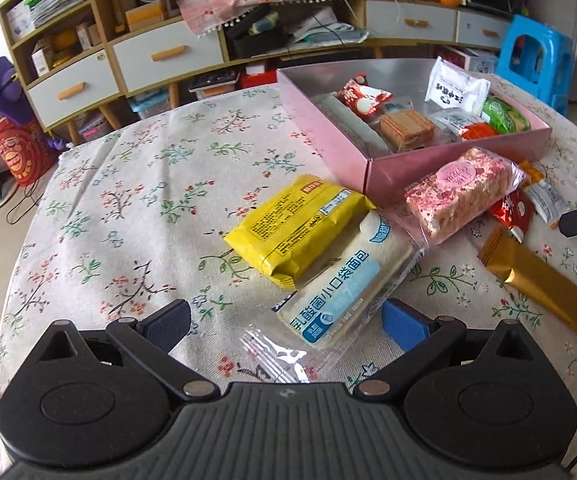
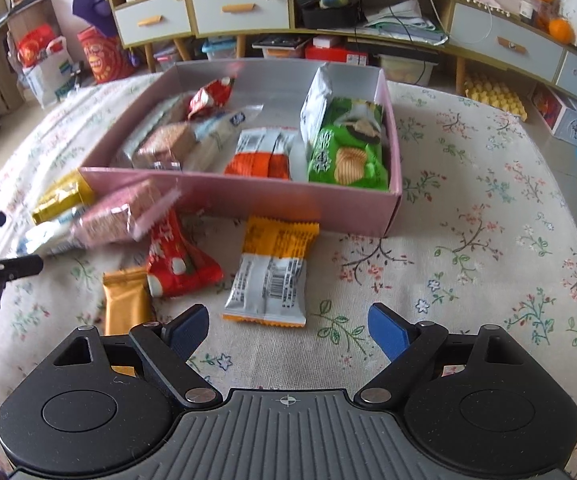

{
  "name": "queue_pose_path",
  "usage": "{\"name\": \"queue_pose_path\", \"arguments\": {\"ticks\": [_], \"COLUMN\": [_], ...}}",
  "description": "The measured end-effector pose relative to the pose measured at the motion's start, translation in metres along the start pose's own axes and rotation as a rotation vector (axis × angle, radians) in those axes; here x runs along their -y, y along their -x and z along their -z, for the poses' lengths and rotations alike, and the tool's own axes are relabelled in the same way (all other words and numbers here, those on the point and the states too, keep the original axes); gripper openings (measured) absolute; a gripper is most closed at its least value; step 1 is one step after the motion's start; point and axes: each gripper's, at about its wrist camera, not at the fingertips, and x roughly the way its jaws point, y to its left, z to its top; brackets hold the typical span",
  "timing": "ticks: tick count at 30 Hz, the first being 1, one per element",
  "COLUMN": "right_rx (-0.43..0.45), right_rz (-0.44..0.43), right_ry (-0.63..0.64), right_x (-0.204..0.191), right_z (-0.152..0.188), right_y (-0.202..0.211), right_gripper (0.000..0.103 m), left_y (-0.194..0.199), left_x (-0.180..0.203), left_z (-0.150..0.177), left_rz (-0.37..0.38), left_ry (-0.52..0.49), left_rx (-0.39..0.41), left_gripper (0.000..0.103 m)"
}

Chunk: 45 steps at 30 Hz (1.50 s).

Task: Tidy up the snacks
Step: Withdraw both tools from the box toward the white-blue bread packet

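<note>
Your left gripper (image 1: 286, 318): jaws spread wide, holding nothing, the white bread packet (image 1: 344, 280) lying lengthwise between them on the flowered tablecloth (image 1: 128, 200). Your right gripper (image 2: 288, 326): jaws likewise wide and empty, the orange-and-silver packet (image 2: 272, 276) just ahead of the tips. Beside the bread packet, touching it: one yellow packet (image 1: 296, 228), overlapping its far end. Next out, toward the box: one pink rice bar (image 1: 460, 192) resting against the wall of the pink box (image 1: 448, 160); one red packet (image 2: 176, 264); one gold bar (image 1: 536, 284) nearer your edge of the table. The box stands toward the far edge, part filled: green chip bags (image 2: 348, 152) and a white bag (image 2: 318, 100) at its right end, an orange packet (image 2: 260, 156) mid-box, wafers (image 2: 164, 144) and a red sweet (image 2: 208, 96) to the left. Handling note, by judgement: lower each gripper squarely so the pads meet the packet's long sides, not its crimped ends; close gently, as the bread will crush; lift the bread clear of the yellow packet before carrying, and place into the open space in the middle of the box.
</note>
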Motion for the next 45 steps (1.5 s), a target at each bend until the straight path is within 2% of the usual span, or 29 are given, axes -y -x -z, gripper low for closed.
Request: {"name": "queue_pose_path", "arguments": {"ticks": [4,8,17,39,45], "right_rx": [-0.006,0.014,0.031,0.061,0.063], "right_rz": [0.011,0.017,0.012,0.021,0.005], "right_ry": [0.031,0.059,0.050,0.068,0.076], "right_x": [-0.004,-0.006,-0.004,-0.003,-0.005], "right_z": [0.002,0.002,-0.005,-0.010,-0.011], "right_y": [-0.009,-0.014,-0.019,-0.023,-0.021], "right_gripper": [0.089,0.089,0.089,0.086,0.074], "left_y": [-0.003,-0.002,0.007,0.002,0.002], "left_x": [0.004,0.008,0.018,0.027,0.027], "left_z": [-0.004,-0.007,-0.005,-0.018,-0.020], "left_rz": [0.030,0.078,0.155,0.128,0.111], "left_ry": [-0.021,-0.008,-0.045,0.001,0.024], "left_rx": [0.006,-0.021,-0.079,-0.077,-0.091], "left_gripper": [0.099,0.086,0.077,0.055,0.046]}}
